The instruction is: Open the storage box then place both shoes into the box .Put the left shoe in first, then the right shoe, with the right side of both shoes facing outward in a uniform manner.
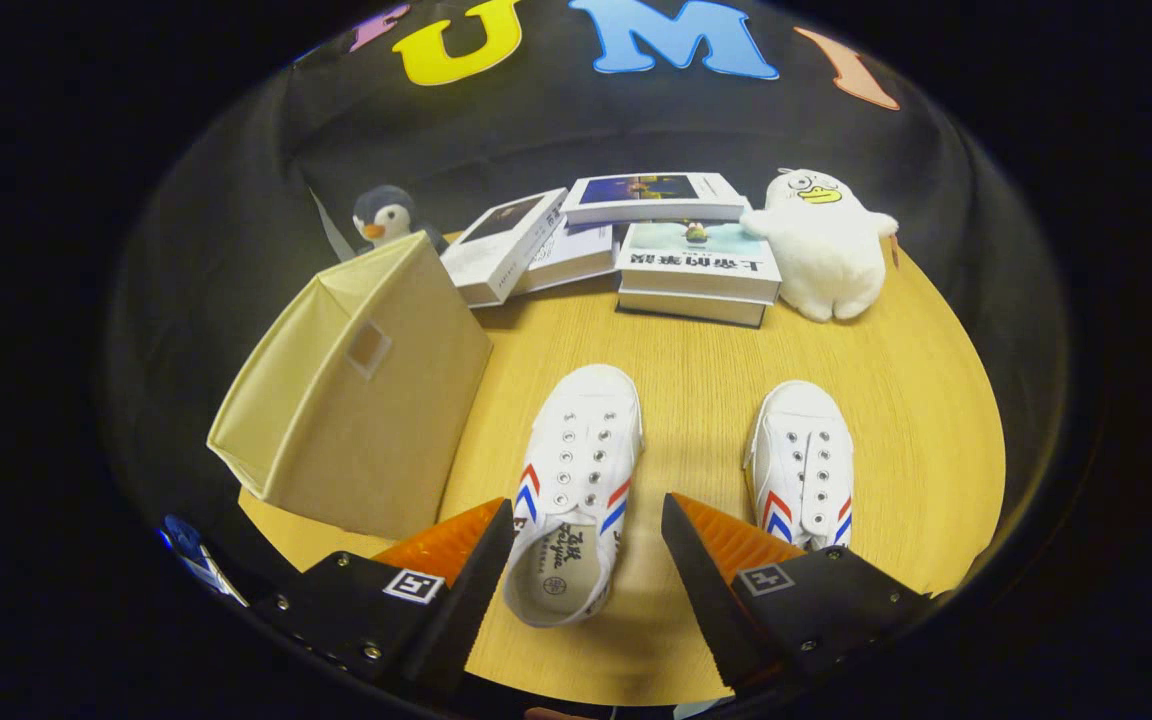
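Between your gripper's (pixel 586 520) fingers, which stand wide apart and hold nothing, lies the heel end of the left shoe (pixel 576 480), its opening facing up and its toe pointing away from you across the round wooden table (pixel 696 380). The right shoe (pixel 804 468) sits just beyond the right-hand finger, apart from its mate and likewise toe-away. To the left of the left-hand finger stands the beige fabric storage box (pixel 356 390), tilted in this view, with a small window patch on its near wall; whether its top is open I cannot tell from here. Since the box comes first, judge it wise to leave the shoe alone for now: swing left and take the box's top edge or flap squarely, with both fingers on the fabric, because soft cloth will likely fold and slip. Keep the fingers clear of the left shoe as you turn. Well beyond, a stack of books (pixel 696 270), a white duck plush (pixel 826 250) and a penguin plush (pixel 383 215) line the far rim.
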